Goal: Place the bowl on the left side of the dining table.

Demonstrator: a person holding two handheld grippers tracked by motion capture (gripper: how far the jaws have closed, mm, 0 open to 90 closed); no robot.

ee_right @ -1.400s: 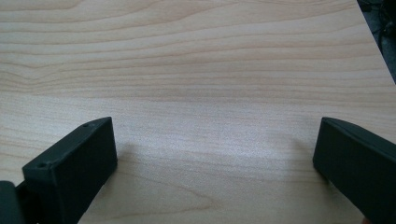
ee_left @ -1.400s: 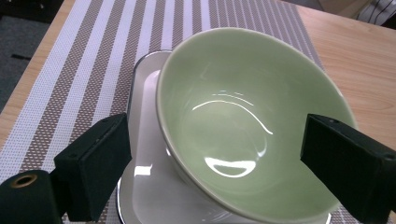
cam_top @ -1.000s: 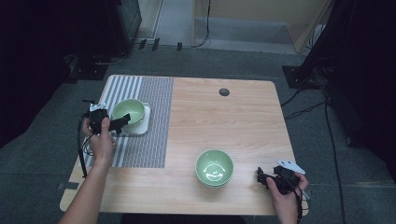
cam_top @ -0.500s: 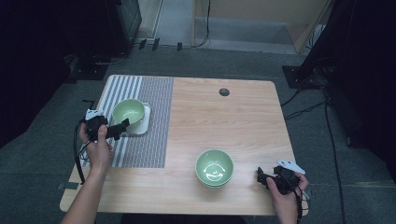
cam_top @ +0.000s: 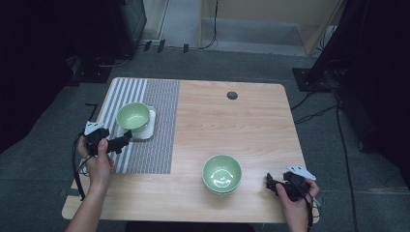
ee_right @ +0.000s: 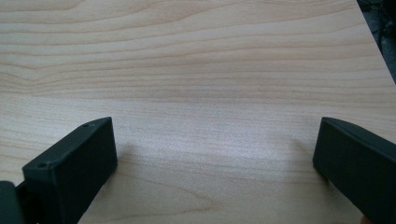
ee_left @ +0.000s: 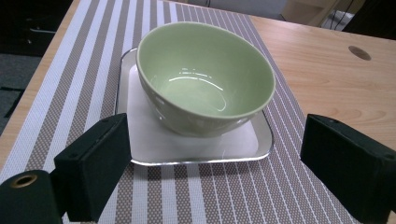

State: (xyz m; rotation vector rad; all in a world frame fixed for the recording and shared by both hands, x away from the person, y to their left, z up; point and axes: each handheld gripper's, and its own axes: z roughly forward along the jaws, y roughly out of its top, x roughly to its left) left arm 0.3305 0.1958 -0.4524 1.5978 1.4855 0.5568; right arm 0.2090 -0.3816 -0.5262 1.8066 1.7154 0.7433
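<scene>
Wooden table (cam_top: pixel 232 125): light wood-grain top with rounded corners, and a small dark round grommet (cam_top: pixel 232 95) at about 12 o'clock from its centre.

Striped placemat (cam_top: pixel 154 121): woven, grey and white stripes, covering the table's 9 to 10 o'clock area.

Square plate (ee_left: pixel 154 144): white with a shiny rim and rounded corners, lying flat on the placemat.

Green bowl on the plate (ee_left: pixel 205 77): pale green, glossy, upright and empty, resting on the plate's far half.

Second green bowl (cam_top: pixel 222 174): upright on bare wood at about 6 o'clock from the table's centre, well apart from the first.

Left gripper (cam_top: pixel 123 140): held in the left hand (cam_top: pixel 99 162) at the mat's 8 o'clock corner. Its jaws stand wide apart, holding nothing, pointed at the plate just beyond them.

Right gripper (cam_top: pixel 269 182): held in the right hand (cam_top: pixel 295 203) near the table's 5 o'clock edge, beside the second bowl but apart from it. In the right gripper view its jaws are spread wide over bare wood.
</scene>
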